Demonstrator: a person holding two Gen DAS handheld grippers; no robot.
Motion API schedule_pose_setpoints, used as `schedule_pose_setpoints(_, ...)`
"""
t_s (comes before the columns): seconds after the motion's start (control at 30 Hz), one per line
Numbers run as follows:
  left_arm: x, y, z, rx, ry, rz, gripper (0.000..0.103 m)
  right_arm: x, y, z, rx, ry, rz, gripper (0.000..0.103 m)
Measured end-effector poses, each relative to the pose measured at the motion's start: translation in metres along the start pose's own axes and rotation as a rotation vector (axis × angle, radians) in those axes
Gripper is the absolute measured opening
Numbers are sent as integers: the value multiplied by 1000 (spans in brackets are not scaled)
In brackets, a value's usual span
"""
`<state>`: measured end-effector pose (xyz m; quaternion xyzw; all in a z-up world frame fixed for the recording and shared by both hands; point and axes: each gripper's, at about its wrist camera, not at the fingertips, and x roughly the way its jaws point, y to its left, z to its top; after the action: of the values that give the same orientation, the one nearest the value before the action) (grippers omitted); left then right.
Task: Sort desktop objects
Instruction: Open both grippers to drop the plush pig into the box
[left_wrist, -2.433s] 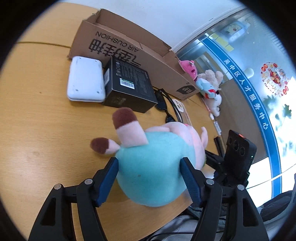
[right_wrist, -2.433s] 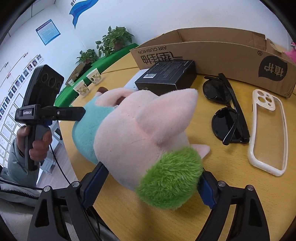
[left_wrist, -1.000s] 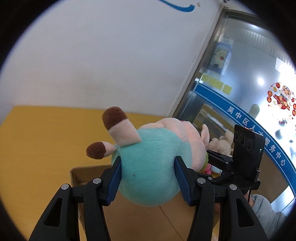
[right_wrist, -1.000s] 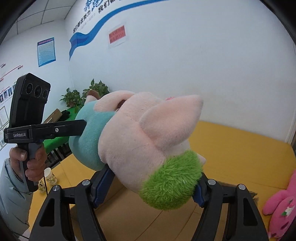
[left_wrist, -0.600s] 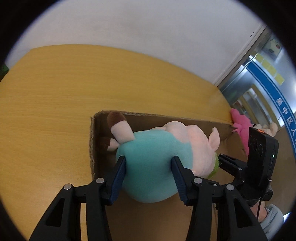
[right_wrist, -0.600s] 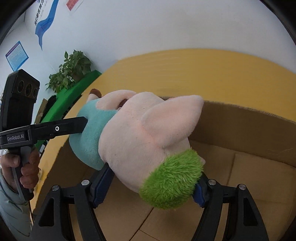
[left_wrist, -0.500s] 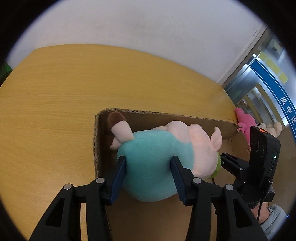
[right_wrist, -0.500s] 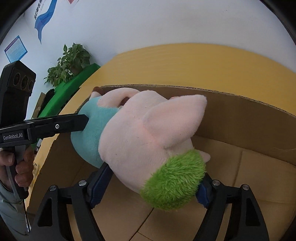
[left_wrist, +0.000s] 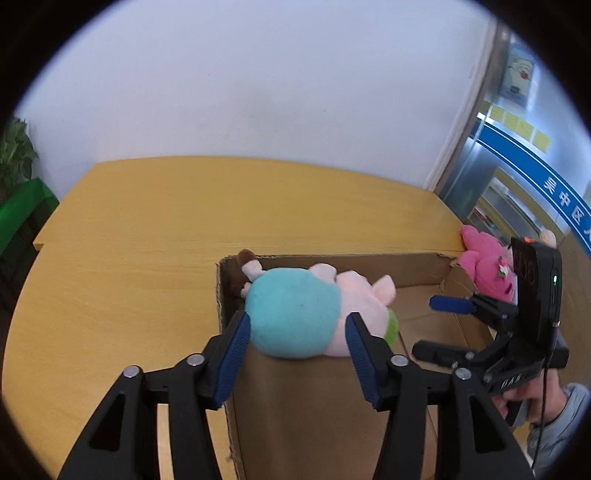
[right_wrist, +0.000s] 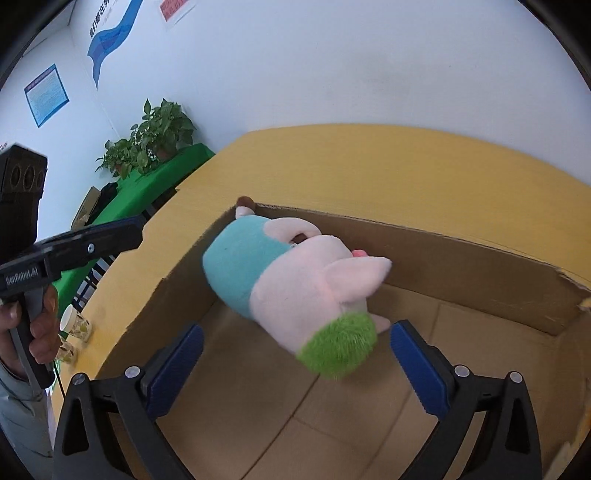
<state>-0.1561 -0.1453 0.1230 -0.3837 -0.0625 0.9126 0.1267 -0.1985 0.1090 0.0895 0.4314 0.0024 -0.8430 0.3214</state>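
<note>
A plush pig toy (right_wrist: 295, 284) with a teal body and green fringe lies inside an open cardboard box (right_wrist: 461, 258) on a yellow table (left_wrist: 147, 236), its feet tucked against the box's far corner. The right gripper (right_wrist: 295, 354) is opening, its blue pads clear of the toy on both sides, seemingly to leave it in the box. The left gripper (left_wrist: 299, 354) is opening too, pads flanking the teal end, contact unclear.

Both the left gripper (left_wrist: 297, 347) and right gripper (right_wrist: 295, 354) are opening, fingers apart.
</note>
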Motion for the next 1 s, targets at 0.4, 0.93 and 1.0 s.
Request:
schedule_pose_setpoints(0.4,-20,-67,-49,38,-30,10,57,-66,-6,-48,37,-16,-57,100)
schedule_pose_setpoints(0.93,-53,-112,-126,108,-100,117,71,-162,-2,-172,76,-109,-206,103)
schedule_pose_setpoints(1.0,-49,-114,-134,123,-93,147,71,-173,-3,-189,80,-126,-243,103)
